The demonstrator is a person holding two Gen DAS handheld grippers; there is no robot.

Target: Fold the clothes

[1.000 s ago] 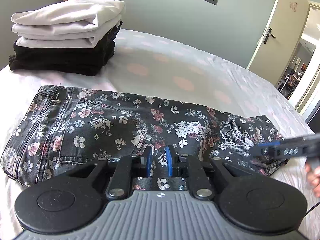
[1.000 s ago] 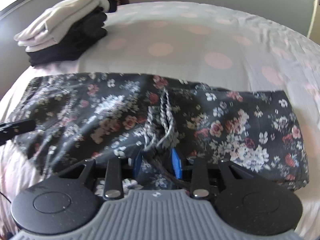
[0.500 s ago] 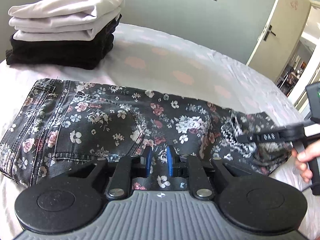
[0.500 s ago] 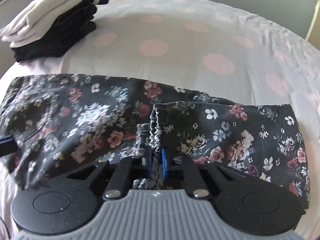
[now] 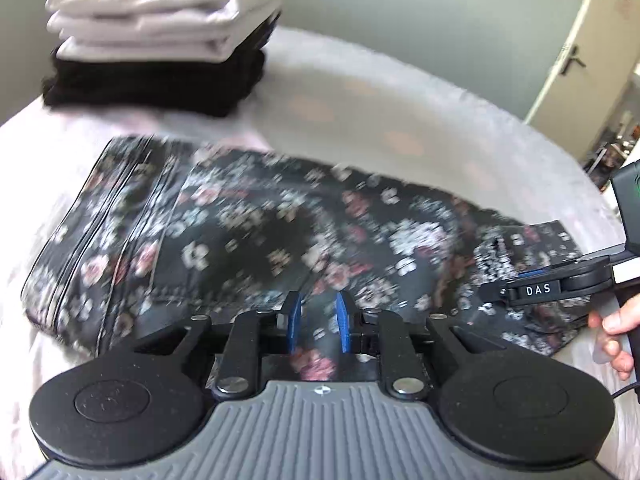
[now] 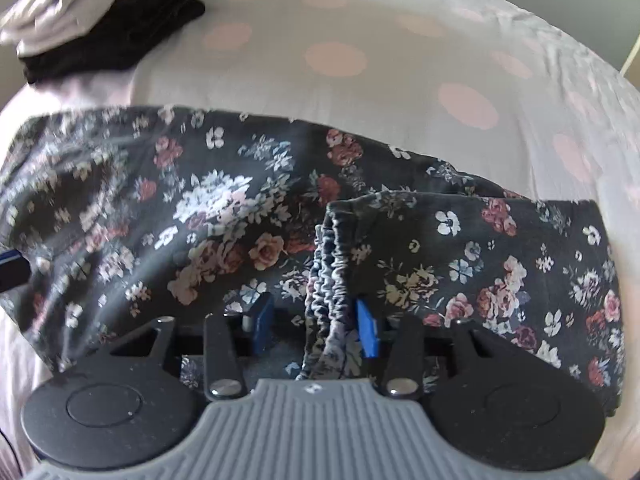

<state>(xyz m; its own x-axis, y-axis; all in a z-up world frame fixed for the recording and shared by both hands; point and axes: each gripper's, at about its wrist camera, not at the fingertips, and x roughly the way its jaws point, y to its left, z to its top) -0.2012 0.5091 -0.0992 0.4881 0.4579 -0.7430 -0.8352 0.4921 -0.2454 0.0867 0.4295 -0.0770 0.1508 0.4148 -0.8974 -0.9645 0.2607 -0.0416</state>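
Dark floral trousers (image 5: 248, 240) lie across the bed, waistband to the left, leg end folded back over the right part (image 6: 500, 264). My left gripper (image 5: 317, 320) is shut on the trousers' near edge, with cloth pinched between its blue pads. My right gripper (image 6: 314, 322) stands open at the gathered elastic cuff (image 6: 332, 280), which rests against the right pad. In the left wrist view the right gripper (image 5: 520, 290) shows from the side, held by a hand (image 5: 612, 332). The left gripper's tip (image 6: 12, 264) peeks in at the far left of the right wrist view.
A stack of folded white and black clothes (image 5: 160, 32) sits at the bed's far left corner (image 6: 100, 12). The pale sheet with pink dots (image 6: 336, 60) stretches beyond the trousers. A wall and a door (image 5: 580, 60) stand behind the bed.
My right gripper shut on the elastic cuff half a second ago and has now opened, leaving the cuff between its fingers. The left gripper keeps its hold and has shifted, blurring its view.
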